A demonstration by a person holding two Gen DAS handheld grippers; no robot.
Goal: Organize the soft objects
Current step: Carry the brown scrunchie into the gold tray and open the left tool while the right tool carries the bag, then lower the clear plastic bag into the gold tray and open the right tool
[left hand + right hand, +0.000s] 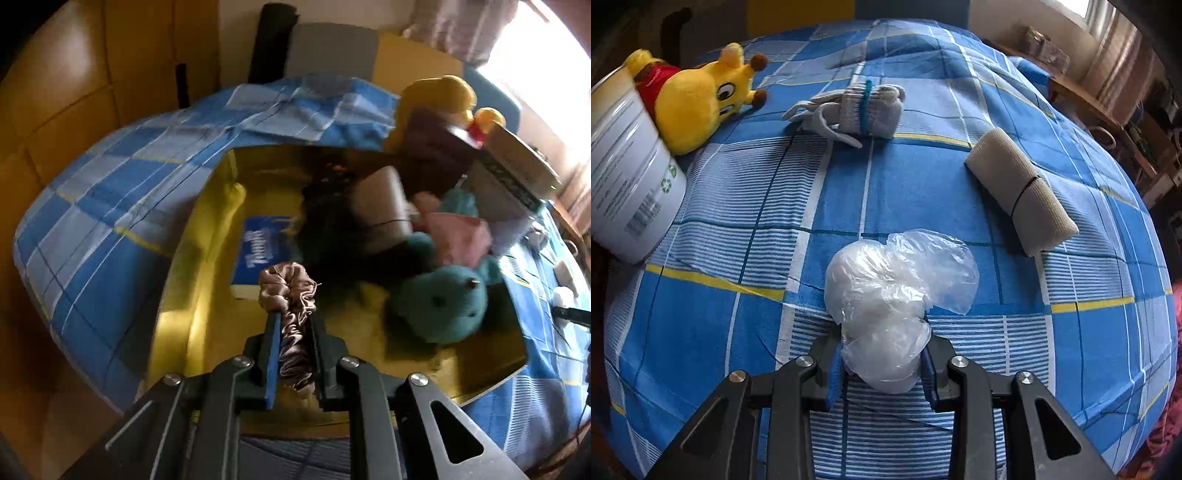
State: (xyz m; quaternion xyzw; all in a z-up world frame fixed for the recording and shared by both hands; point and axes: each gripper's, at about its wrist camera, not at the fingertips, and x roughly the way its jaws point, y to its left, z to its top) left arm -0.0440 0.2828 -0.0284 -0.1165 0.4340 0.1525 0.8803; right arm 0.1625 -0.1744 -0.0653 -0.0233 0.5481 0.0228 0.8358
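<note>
In the left wrist view my left gripper is shut on a tan satin scrunchie. It hangs over a yellow bin on the bed. Inside the bin lie a teal plush, a blue tissue pack, a beige roll and a pink soft item. In the right wrist view my right gripper is shut on a clear plastic bag of white stuffing, which rests on the blue plaid bedspread.
On the bedspread lie a yellow giraffe plush leaning on a white can, a grey sock bundle with a blue band and a beige bandage roll. Wooden furniture stands at the far right.
</note>
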